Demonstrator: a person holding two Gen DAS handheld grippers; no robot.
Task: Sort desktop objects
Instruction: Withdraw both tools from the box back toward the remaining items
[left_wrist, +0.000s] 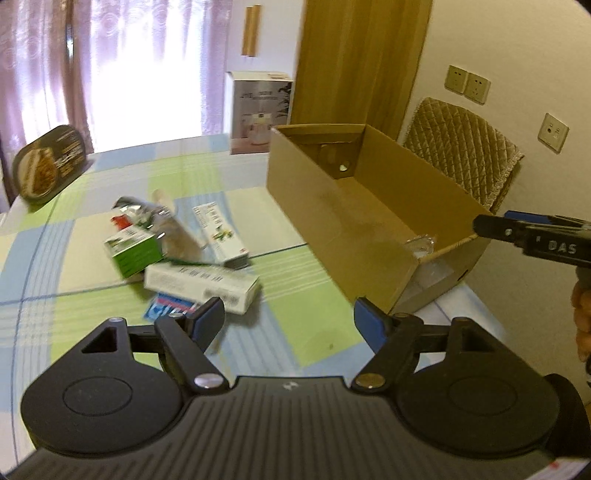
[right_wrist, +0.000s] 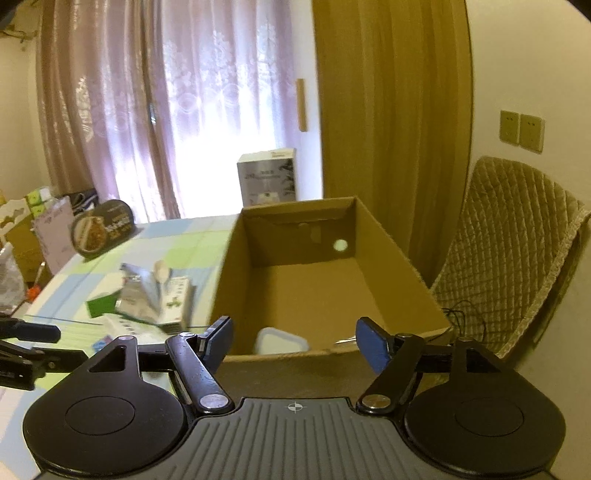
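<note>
Checked worktop (left_wrist: 92, 258) under me. Cardboard box (right_wrist: 295, 291) open-topped, white lidded container (right_wrist: 282, 341) in its near end. Carton pile (left_wrist: 177, 251) left of box: green carton, white cartons, foil pouch. My left gripper (left_wrist: 289, 320) jaws wide, empty, above worktop near pile. My right gripper (right_wrist: 294, 341) jaws wide, empty, at box's near rim.

Left gripper (left_wrist: 289, 319): black linkage arms, blue pads, silver pivot screws — ribbed grey base.
Right gripper (right_wrist: 294, 338): same build — crosshair mark.

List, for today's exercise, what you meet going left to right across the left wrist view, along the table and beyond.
Dark oval tin → green box → cardboard box → quilted chair → right gripper.
</note>
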